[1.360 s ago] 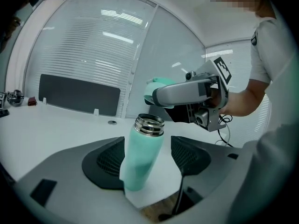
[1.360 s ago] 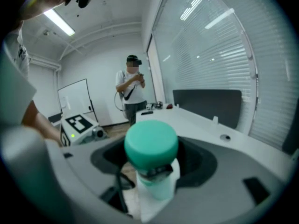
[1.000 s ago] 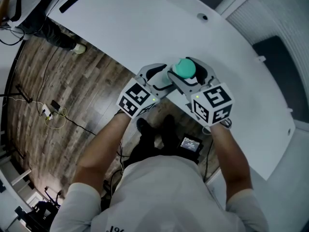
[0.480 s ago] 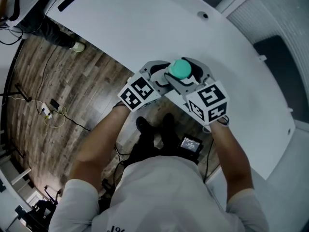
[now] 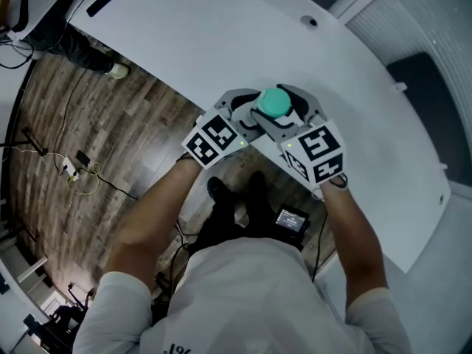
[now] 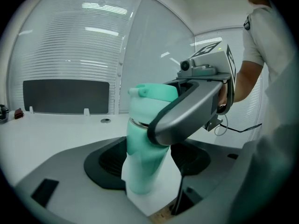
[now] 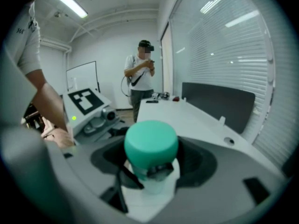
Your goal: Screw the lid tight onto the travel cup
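The travel cup (image 6: 142,167) is sitting right at the near edge of the white table (image 5: 221,43), with the teal lid (image 5: 279,103) already on top, so I'd say we're in the tightening part now. I can't tell if the base is actually resting on the table or held just off it. The left gripper (image 5: 247,120) has its jaws closed in on the cup body from my left. The right gripper (image 5: 284,116) comes in from the other side, and its jaws are clamped up high at the lid, one pad pressing about where the lid meets the body. What worries me is that seam. If the right jaws bite partly on the body instead of only the lid, twisting just turns the whole cup and nothing tightens. The body is smooth plastic, so my guess is it could also spin inside the left jaws if the grip is soft. And we're so close to the edge that one slip drops it onto the wooden floor (image 5: 88,124). A cross-threaded lid would also feel tight without sealing. There's a person (image 7: 140,73) standing past the far end of the table, well clear of all this.
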Demonstrator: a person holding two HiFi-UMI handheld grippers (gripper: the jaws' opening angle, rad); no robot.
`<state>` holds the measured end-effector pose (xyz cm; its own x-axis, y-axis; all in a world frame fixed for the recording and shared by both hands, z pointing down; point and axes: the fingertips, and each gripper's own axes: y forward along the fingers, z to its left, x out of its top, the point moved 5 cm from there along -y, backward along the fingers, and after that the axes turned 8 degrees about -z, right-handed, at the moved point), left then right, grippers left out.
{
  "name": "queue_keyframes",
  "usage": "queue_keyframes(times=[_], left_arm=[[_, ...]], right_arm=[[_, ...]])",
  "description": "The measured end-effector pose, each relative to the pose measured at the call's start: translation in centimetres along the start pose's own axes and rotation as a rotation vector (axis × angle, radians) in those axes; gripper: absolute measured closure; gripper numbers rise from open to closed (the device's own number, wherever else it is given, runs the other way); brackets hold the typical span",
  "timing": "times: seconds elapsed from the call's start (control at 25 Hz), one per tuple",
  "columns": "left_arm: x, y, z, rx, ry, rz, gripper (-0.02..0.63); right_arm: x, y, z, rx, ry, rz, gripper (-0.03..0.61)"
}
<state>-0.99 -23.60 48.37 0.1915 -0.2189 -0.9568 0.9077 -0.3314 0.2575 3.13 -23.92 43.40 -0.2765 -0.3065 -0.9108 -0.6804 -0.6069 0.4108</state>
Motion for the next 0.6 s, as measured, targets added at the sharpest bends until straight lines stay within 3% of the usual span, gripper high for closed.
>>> queue_keyframes(times=[0.28,0.6], left_arm=[[-0.21,-0.02,-0.38,0.137,-0.046,-0.066,0.299],[-0.29,0.42,-0.86,0.284,-0.088,-0.08,0.299]], right_arm=[[-0.15,0.14,0.21,-0.111,0.014,-0.001,0.258],[-0.34,0.0,0.12,-0.248,0.07,0.001,0.258]])
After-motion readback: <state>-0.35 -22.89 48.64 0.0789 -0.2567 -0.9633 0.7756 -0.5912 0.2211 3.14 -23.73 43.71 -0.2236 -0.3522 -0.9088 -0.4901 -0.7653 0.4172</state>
